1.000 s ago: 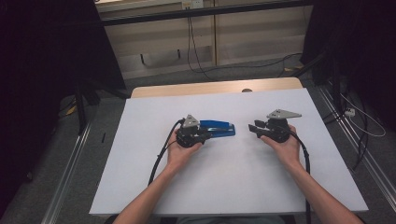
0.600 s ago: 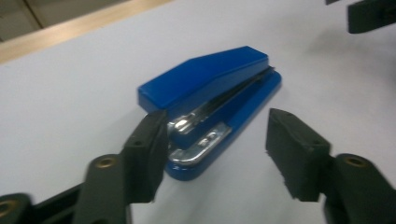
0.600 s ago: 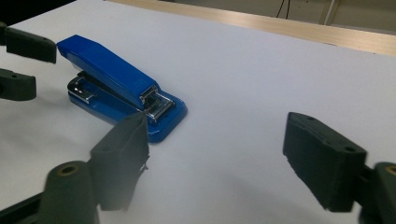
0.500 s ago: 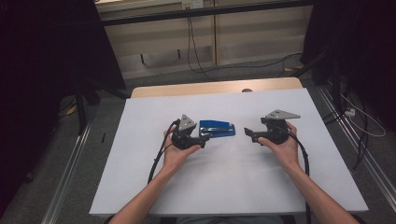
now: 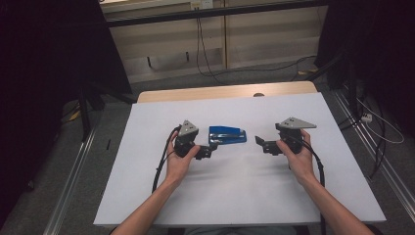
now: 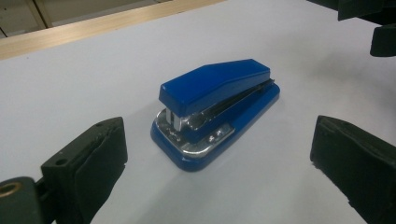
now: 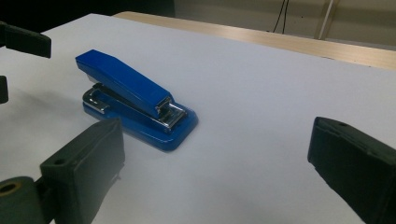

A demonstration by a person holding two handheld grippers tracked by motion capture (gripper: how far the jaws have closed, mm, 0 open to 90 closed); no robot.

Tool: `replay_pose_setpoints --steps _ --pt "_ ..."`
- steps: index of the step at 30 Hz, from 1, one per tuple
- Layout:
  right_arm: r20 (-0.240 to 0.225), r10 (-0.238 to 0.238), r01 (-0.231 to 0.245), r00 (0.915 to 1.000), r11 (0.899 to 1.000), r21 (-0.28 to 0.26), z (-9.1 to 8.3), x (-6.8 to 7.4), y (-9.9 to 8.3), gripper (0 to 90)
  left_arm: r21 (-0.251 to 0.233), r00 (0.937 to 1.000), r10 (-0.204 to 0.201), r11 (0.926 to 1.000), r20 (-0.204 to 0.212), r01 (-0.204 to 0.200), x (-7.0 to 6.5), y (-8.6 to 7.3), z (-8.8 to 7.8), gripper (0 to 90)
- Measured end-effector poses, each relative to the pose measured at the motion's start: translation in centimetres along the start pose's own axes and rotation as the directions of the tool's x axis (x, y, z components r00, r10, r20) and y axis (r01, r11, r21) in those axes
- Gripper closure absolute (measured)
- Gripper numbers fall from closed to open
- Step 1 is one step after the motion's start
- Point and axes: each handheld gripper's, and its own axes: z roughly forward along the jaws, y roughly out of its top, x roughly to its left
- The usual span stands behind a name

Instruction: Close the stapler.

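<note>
High view: blue stapler [image 5: 227, 134] lies flat on white table [image 5: 235, 205], long axis running left-right between 2 wide-open, empty grippers, left gripper [image 5: 209, 151] just beside its end, right gripper [image 5: 259, 143] slightly farther.

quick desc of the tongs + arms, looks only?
Both tongs are black; the left tongs and right tongs each carry a grey three-cornered plate on top and trail a black cable. Jaws are blocky, with dark pads. Forearms are bare, no sleeves in view.
</note>
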Motion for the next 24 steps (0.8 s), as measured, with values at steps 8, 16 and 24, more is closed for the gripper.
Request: replay_pose_setpoints --steps 8,16,24 --pt "0.033 -0.003 0.003 0.9995 1.000 -0.008 -1.0 0.2 -0.2 4.1 -0.014 0.9976 0.009 0.9999 -0.068 -0.010 0.7 -0.3 -2.4 4.7" --pt "0.041 -0.017 0.018 0.9990 1.000 -0.020 -1.7 0.8 -0.6 4.0 -0.050 0.9952 -0.019 0.9986 -0.096 0.014 1.1 -1.1 -4.8 4.4" --pt "0.059 -0.011 0.013 0.9982 0.999 -0.032 -3.2 1.2 -1.4 2.9 -0.066 0.9936 -0.037 0.9974 -0.107 0.030 0.6 -2.3 -6.5 4.5"
